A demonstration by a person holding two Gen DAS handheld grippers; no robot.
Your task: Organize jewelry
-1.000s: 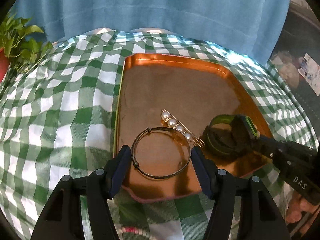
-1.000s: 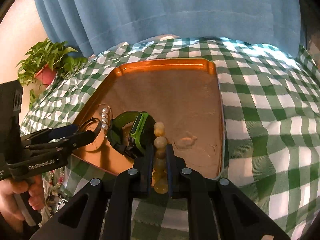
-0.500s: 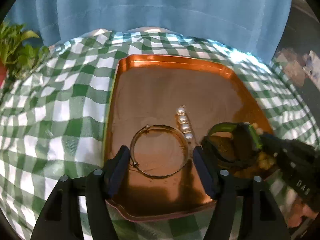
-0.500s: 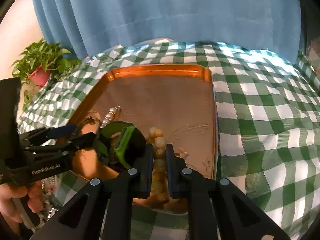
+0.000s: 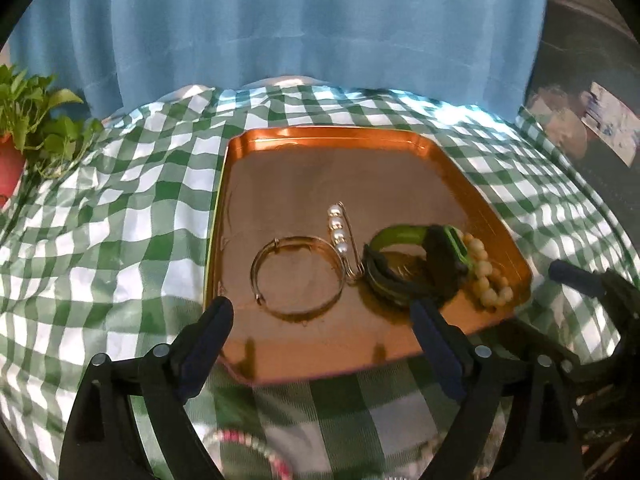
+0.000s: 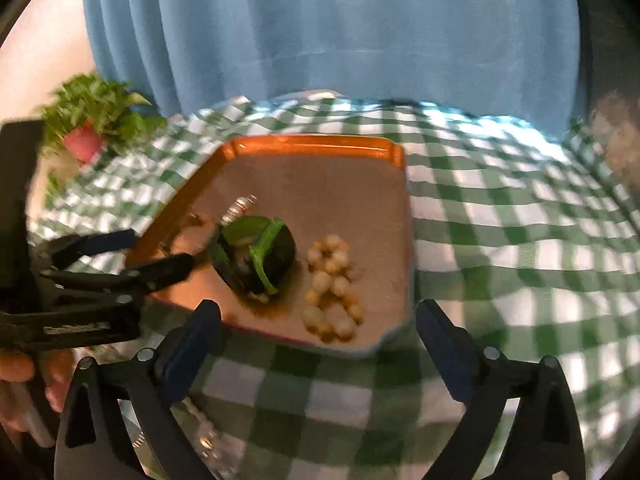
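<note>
A copper tray (image 5: pixel 320 134) on a green checked cloth holds a thin metal bangle (image 5: pixel 300 312), a pearl pin (image 5: pixel 337 228), a green and black watch (image 5: pixel 444 256) and a beige bead bracelet (image 5: pixel 488 276). My left gripper (image 5: pixel 320 312) hangs over the tray's near edge, jaws opening, nothing between the pads; the bangle lies loose just beyond them. My right gripper (image 6: pixel 318 316) is also opening and empty. The bead bracelet (image 6: pixel 332 288) lies in a heap on the tray (image 6: pixel 312 142) beside the watch (image 6: pixel 256 256). The left gripper (image 6: pixel 152 252) shows at the tray's left side.
A potted plant (image 5: pixel 24 128) stands at the far left, with a blue curtain (image 5: pixel 320 32) behind the table. More beaded jewelry (image 5: pixel 248 440) lies on the cloth below the tray's near edge. A hand (image 6: pixel 16 368) holds the left gripper's handle.
The right gripper went from shut on the bead bracelet to wide open; the bracelet now lies on the tray. Both grippers drew back and up from the tray. The left jaws widened.
</note>
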